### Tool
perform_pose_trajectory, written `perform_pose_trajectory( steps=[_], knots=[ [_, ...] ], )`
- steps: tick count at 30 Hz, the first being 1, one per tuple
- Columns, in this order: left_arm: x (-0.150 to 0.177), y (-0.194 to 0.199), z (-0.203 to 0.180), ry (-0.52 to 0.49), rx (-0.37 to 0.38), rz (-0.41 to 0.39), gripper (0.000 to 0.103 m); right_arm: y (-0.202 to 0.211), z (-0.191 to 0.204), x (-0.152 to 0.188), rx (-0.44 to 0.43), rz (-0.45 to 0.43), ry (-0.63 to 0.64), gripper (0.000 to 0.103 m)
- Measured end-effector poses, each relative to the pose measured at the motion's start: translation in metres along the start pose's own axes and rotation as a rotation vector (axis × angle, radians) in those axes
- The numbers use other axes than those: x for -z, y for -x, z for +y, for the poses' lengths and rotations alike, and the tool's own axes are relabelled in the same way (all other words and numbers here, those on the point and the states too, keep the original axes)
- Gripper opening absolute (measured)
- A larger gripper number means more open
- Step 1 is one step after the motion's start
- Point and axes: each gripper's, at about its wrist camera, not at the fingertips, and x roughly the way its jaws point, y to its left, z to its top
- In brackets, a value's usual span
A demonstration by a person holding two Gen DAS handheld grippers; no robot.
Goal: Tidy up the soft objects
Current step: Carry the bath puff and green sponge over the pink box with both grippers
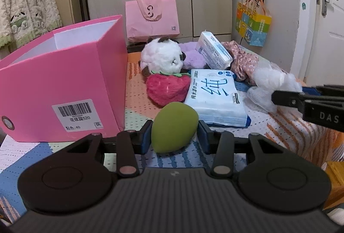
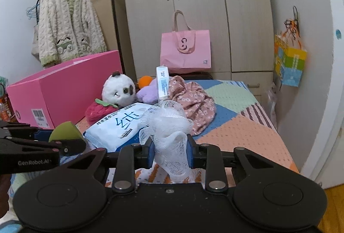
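Note:
My left gripper [image 1: 174, 136] is shut on a green egg-shaped sponge [image 1: 173, 127], held just above the patterned bed cover; the sponge also shows in the right wrist view [image 2: 65, 130]. My right gripper [image 2: 171, 152] is shut on a white mesh bath puff [image 2: 168, 123], which also shows in the left wrist view [image 1: 271, 86]. An open pink box [image 1: 62, 86] stands to the left of the sponge. A panda plush [image 1: 163, 55], a strawberry plush [image 1: 167, 87], a purple plush [image 1: 192, 55] and a floral cloth [image 1: 243, 59] lie behind.
A wet-wipe pack [image 1: 216, 99] lies flat right of the strawberry; a tissue pack [image 1: 214, 50] leans on the purple plush. A pink paper bag [image 1: 152, 17] stands against the wardrobe. A wall and a door close the right side. A cardigan [image 2: 68, 24] hangs at left.

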Motion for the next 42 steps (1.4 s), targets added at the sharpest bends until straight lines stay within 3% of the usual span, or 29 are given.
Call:
perform_pose_trajectory(
  steps=[6,10,16,20,26,31,39,42],
  knots=[
    [-0.001,0.005,0.011,0.034,0.018,0.034,0.043,0.002,-0.010,-0.001,-0.122,0.045,-0.146,0.032],
    [0.000,0.012,0.020,0.046,0.016,0.051,0.043,0.012,0.002,-0.003,-0.129,0.021,-0.108,0.032],
    [0.000,0.015,0.038,0.097,0.067,0.144,0.043,0.030,0.015,-0.014,-0.103,-0.009,-0.032,0.032],
    [0.000,0.020,0.046,0.098,0.063,0.175,0.043,0.036,0.022,-0.024,-0.154,0.014,-0.019,0.032],
    [-0.014,0.040,0.062,0.088,0.039,0.229,0.043,0.026,0.050,-0.034,-0.299,0.163,-0.041,0.032],
    [-0.024,0.058,0.084,0.056,0.023,0.262,0.043,0.023,0.081,-0.048,-0.427,0.257,0.017,0.032],
    [-0.037,0.073,0.120,0.091,0.048,0.288,0.043,0.004,0.114,-0.072,-0.542,0.401,0.053,0.032],
    [-0.046,0.074,0.133,0.116,0.090,0.301,0.043,-0.008,0.120,-0.079,-0.593,0.461,0.043,0.032]
  ],
)
